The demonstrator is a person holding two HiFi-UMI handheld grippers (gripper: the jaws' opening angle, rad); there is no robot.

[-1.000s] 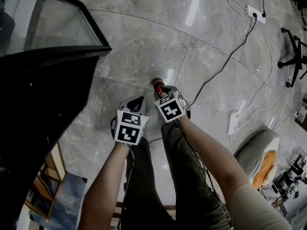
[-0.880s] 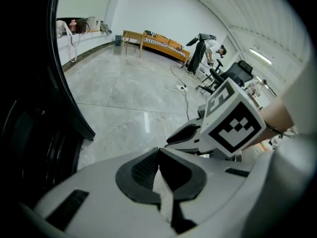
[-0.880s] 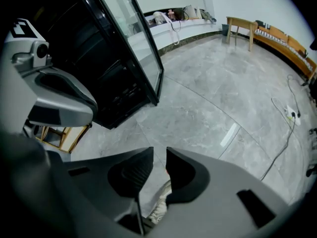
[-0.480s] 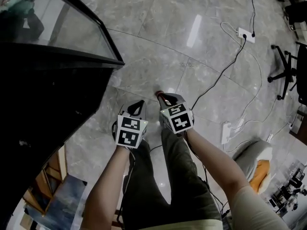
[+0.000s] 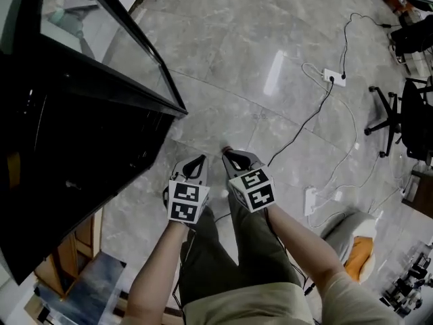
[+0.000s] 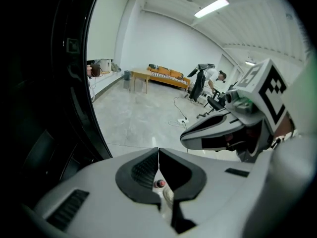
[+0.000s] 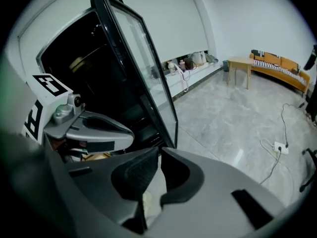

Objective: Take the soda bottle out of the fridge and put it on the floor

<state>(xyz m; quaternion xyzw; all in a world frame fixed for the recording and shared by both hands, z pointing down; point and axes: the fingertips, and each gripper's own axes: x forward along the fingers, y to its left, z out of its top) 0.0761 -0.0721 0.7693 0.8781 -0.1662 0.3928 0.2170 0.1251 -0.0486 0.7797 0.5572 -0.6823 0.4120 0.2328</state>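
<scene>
Left gripper (image 5: 197, 161) pinched together, empty. Right gripper (image 5: 234, 156) closing on nothing. Soda bottle (image 6: 159, 183) stands on floor (image 5: 284, 39) right under my tongs; a careless swing could tip it.

Grey marbled floor tiles (image 5: 223, 53) fill the middle of the frame. At upper left, the fridge (image 5: 67, 147) is black. The marker cubes (image 5: 187, 202) at centre carry black-and-white squares. Below them are dark olive trousers (image 5: 254, 249). At upper right, a white power strip (image 5: 333, 78) has a black cable (image 5: 304, 124).
</scene>
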